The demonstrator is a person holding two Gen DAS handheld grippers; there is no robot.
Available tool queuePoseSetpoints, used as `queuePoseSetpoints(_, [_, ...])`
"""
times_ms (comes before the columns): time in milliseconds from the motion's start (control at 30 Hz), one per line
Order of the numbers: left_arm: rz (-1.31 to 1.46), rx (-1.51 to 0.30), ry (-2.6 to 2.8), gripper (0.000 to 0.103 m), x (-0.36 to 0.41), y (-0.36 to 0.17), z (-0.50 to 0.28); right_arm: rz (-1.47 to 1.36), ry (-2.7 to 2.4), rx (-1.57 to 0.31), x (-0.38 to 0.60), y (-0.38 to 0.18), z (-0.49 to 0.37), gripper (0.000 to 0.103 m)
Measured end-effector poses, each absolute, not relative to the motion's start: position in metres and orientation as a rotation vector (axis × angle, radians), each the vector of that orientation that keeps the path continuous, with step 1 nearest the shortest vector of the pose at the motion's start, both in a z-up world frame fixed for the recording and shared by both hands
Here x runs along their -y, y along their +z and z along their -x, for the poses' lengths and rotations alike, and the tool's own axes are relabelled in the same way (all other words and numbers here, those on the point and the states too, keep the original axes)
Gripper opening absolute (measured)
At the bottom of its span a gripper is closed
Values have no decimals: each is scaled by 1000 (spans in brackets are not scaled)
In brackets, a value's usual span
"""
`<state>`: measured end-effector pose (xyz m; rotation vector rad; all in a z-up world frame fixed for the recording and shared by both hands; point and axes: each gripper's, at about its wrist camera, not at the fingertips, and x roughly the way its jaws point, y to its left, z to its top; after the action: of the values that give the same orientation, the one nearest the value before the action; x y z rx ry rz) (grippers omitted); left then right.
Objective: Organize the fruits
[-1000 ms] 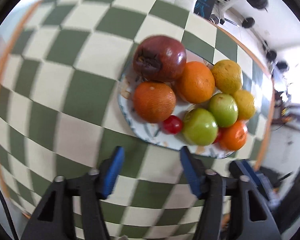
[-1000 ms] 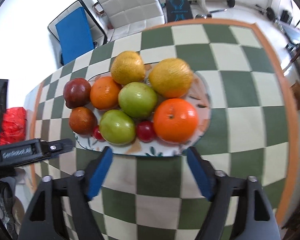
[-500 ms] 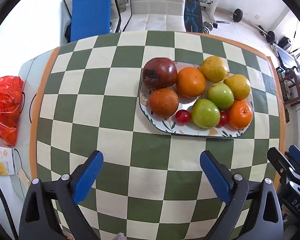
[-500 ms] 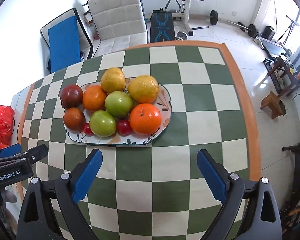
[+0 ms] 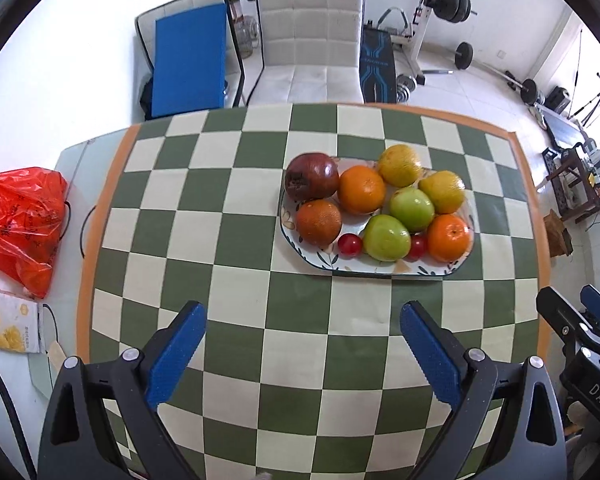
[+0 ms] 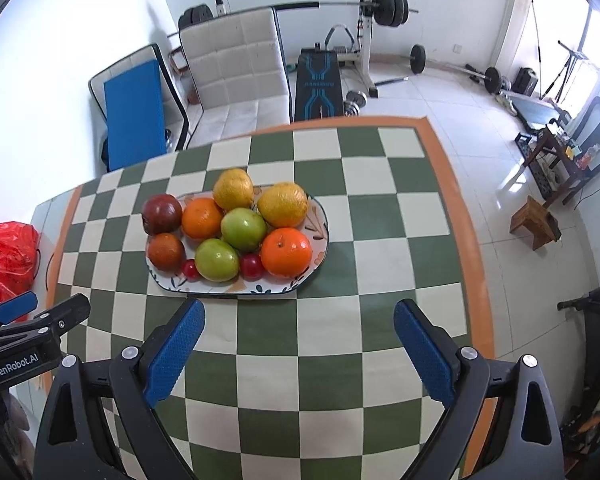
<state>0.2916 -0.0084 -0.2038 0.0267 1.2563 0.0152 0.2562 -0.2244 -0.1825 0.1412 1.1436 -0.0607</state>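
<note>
Plate (image 5: 436,272): oval, long axis left to right, on the checkered tabletop (image 5: 236,240), carrying ten fruits in a touching cluster, among them a dark red fruit (image 5: 311,176), oranges and green apples.

Left claw (image 5: 303,354): released, empty; plate lies far and to its right.

Right claw (image 6: 299,354): released, empty; plate (image 6: 320,220) lies far and slightly left. By judgement the nearer one.

Off-cloth, left: red bag (image 5: 20,224).

A plate (image 5: 384,271) sits on the tabletop (image 5: 228,240) toward its right edge, nearer the far edge than the near one. Fruits (image 5: 386,208) lie packed together on the plate, touching. A bag (image 5: 20,224) rests beyond the tabletop's left edge, a box (image 5: 8,326) just before it.
</note>
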Motion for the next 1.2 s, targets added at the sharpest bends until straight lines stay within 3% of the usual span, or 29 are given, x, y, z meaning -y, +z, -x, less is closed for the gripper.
queuePoseSetpoints(700, [-11, -1043, -69, 99, 16, -65, -190, -146, -6, -931, 219, -23, -134, 98])
queuePoseSetpoints(1200, [2, -961, -85, 99, 10, -12, -147, -128, 27, -873, 206, 38, -84, 98])
